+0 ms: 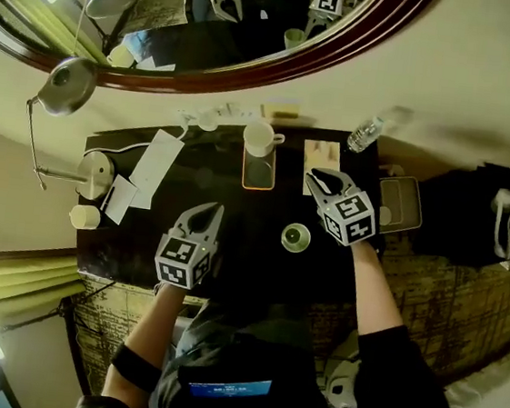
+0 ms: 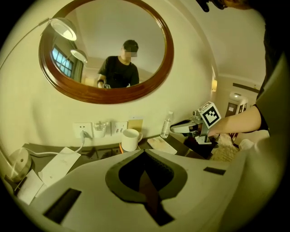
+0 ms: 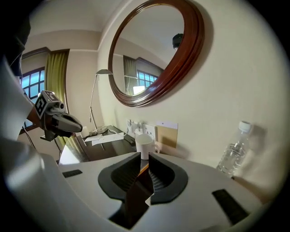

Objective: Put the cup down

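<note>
Cup (image 1: 259, 139): white, upright, at far side of dark worktop (image 1: 244, 216), close to wall, below round wood-framed mirror (image 1: 251, 81). Sits on flat orange-edged slab (image 1: 258, 176), handle twd water bottle (image 1: 365, 134). Touches neither gripper.

L gripper (image 1: 202, 220): clenched, pads pressed together w/ nothing between. Hovers over near-left part of worktop, angled down, pointing twd wall. Well apart from cup.

R gripper (image 1: 320, 177): released, pads a narrow slit apart, empty. Cup visible beyond the slit, not between pads. Hovers over right part of worktop, just right of slab, tip above pale booklet (image 1: 321, 156).

Between the 2 grippers, nearer the person: small round green-rimmed dish (image 1: 296, 238) on worktop.

Left side of worktop: 2 paper sheets (image 1: 157, 167) beside round lamp base (image 1: 96, 174); lamp head (image 1: 67, 86) on thin stem, hanging past worktop edge. Wall sockets (image 2: 97, 129) just behind cup. Bottle upright at far-right corner, clear plastic, white cap. Person's reflection w/ both grippers in mirror.
</note>
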### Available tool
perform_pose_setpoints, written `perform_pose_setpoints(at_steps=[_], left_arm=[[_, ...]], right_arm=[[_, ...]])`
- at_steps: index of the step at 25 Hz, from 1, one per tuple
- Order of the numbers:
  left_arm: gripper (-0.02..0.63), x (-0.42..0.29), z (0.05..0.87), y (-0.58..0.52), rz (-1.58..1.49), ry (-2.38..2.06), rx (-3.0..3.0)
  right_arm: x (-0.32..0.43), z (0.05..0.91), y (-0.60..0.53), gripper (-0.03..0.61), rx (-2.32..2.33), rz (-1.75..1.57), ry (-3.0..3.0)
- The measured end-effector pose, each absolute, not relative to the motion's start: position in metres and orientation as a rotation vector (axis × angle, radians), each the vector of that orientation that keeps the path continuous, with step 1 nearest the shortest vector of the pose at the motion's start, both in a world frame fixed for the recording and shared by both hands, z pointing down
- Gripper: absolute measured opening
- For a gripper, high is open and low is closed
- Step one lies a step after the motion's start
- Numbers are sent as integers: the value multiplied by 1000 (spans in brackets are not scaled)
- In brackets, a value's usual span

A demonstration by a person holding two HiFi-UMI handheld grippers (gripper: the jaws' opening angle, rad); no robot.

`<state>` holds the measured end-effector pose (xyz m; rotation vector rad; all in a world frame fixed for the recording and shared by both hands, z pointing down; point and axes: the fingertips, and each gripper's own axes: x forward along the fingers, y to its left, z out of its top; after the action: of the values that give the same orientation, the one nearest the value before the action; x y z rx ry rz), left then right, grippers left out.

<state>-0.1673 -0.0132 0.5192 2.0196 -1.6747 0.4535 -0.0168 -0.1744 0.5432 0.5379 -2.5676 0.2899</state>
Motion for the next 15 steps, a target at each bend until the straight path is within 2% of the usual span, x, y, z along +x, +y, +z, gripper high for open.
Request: perform_pose_setpoints(at_steps=[2, 3, 5, 8, 10, 15], left_arm=[[6, -169, 527, -24, 463, -1690, 2007], [6, -169, 531, -29, 467, -1695, 2002], [6, -168, 541, -38, 470, -1699, 1994], [6, -167, 558, -48, 479, -1699, 1979], [6, -165, 568, -53, 486, -1696, 1967], [5, -159, 585, -68, 500, -1679, 1971]], right_arm=[[-33, 553, -188, 96, 499, 255, -2574], [-40, 560, -193, 148, 473, 240, -2576], [-53, 578, -203, 197, 406, 212, -2589], [-75, 595, -211, 344, 292, 185, -2635], [-90, 601, -217, 421, 243, 188, -2673], [-124, 615, -226, 503, 114, 188, -2722]])
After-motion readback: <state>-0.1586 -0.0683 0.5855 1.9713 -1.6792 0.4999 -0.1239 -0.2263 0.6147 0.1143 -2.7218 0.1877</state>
